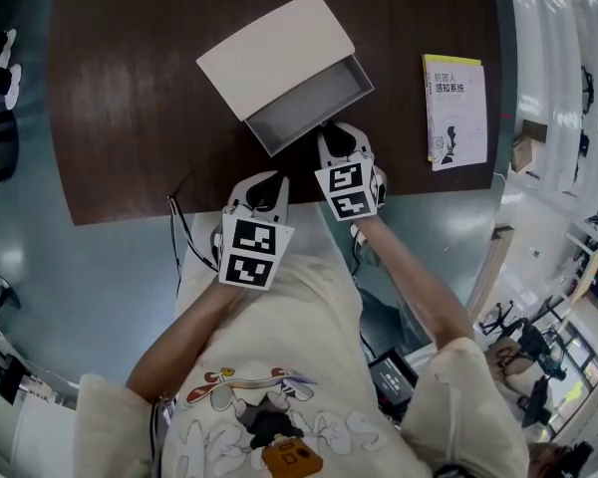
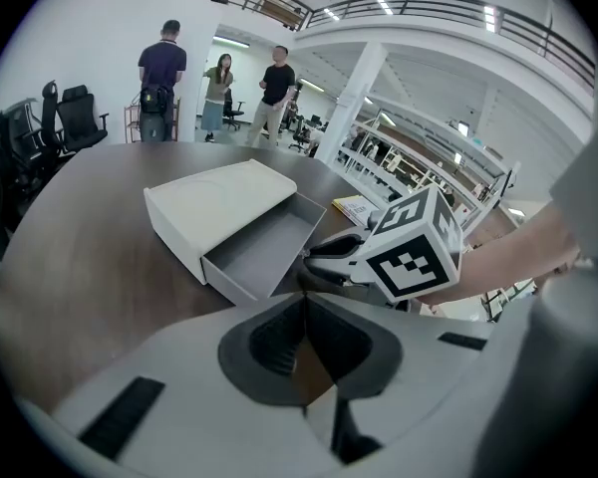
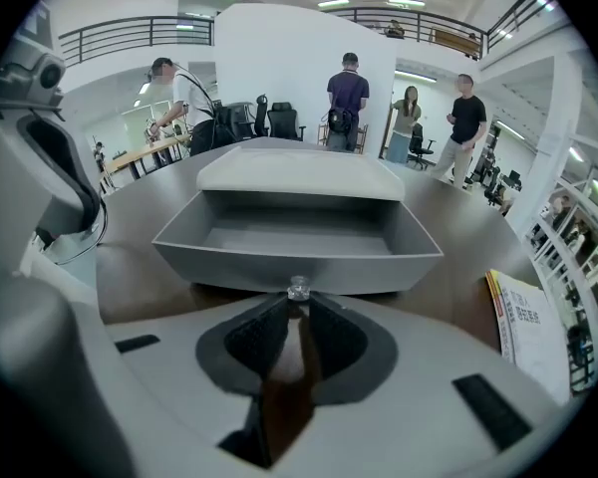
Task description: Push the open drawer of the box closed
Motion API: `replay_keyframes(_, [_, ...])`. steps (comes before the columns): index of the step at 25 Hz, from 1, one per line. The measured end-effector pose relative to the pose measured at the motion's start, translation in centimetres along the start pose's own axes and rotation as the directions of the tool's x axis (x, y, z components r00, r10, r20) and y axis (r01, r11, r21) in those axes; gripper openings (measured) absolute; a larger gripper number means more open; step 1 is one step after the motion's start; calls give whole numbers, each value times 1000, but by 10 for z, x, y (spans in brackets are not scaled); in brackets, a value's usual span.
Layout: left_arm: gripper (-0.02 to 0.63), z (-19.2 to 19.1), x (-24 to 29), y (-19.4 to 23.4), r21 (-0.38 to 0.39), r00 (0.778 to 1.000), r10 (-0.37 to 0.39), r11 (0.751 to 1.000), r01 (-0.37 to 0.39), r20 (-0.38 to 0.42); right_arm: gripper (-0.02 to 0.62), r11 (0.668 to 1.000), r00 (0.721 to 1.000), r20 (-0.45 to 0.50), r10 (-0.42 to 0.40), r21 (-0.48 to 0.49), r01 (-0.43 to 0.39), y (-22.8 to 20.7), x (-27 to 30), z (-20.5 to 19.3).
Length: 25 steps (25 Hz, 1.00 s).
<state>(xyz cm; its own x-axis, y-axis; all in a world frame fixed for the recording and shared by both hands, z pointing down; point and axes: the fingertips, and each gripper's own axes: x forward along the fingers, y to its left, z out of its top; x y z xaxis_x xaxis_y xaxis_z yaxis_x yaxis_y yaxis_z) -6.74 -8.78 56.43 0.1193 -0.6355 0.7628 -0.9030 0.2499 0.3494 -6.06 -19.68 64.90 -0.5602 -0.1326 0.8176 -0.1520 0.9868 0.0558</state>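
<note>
The drawer (image 1: 309, 108) is pulled well out of the white box (image 1: 274, 53), with most of its grey inside on show, so nothing of the closing is done yet and the whole push is left. The box sits at an angle near the middle of the dark desk (image 1: 130, 88), and the drawer's front faces you, close to the near edge.

Your right tongs (image 3: 299, 305) are square on to that front. Their jaws are drawn in to a narrow gap, and the tips appear to pinch the small clear knob (image 3: 298, 289) at its middle. Your left tongs (image 2: 304, 302) hang beside them over the near edge, just apart from the drawer's corner; their jaws are together and hold nothing.

I judge the next step to be a straight push along the drawer's own line, which runs slantwise away from you. Bare desk lies beyond the box, and nothing braces it, so it may slide instead of taking the drawer in.

The yellow-edged book (image 1: 455, 111) lies well apart on your right, clear of that line. A dark cable (image 1: 179, 227) hangs off the near edge by your left tongs.
</note>
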Motion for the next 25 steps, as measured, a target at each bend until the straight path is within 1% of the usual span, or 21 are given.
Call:
replay_keyframes(4, [6, 0, 1, 6, -16, 1000, 11, 1000, -11, 2, 69, 1000, 1000, 1, 10, -19, -10, 0, 9, 10])
replay_keyframes(9, [5, 3, -5, 16, -37, 1000, 19, 999, -18, 12, 69, 1000, 1000, 10, 10, -23, -10, 2, 17, 27])
replay_keyframes(13, [5, 6, -3, 21, -50, 999, 22, 999, -21, 23, 67, 1000, 1000, 7, 9, -24, -9, 1, 24, 33])
replay_keyframes(25, [5, 12, -7, 33, -45, 999, 16, 999, -14, 33, 67, 1000, 999, 39, 6, -13, -5, 1, 43, 60])
